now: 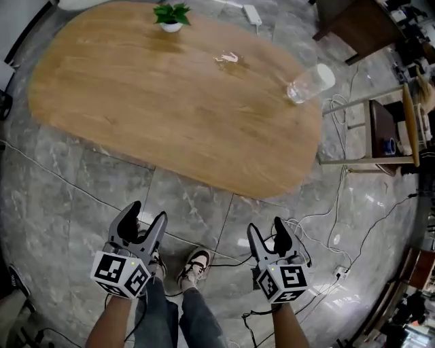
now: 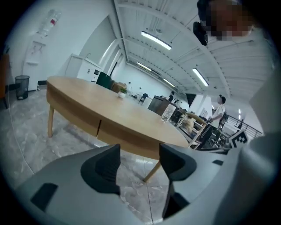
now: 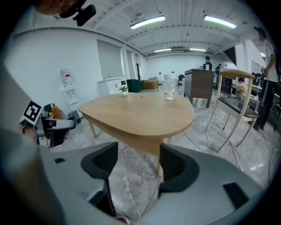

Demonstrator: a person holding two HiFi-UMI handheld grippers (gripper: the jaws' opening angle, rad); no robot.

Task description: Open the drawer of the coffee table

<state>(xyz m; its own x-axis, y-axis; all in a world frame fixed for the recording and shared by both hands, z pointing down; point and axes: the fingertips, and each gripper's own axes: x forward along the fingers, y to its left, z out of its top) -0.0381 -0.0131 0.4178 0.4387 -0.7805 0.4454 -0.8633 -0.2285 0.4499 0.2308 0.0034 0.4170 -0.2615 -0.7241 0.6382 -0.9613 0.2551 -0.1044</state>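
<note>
both gripper views show jaws apart, nothing between.

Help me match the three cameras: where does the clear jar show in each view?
Head view: jar at upper right, near the table's right end.
Left gripper view: jar right of centre, on the table's far end.
Right gripper view: jar just above centre, upright.
Shared landmark: potted plant, left of the jar in both gripper views.

Grey, shiny stone floor (image 1: 81, 197). White walls (image 3: 52, 61), with long bright lights (image 3: 147, 22) up high. Off to one side, a wooden chair (image 3: 237, 109) and a dark cabinet (image 3: 199, 85).
</note>
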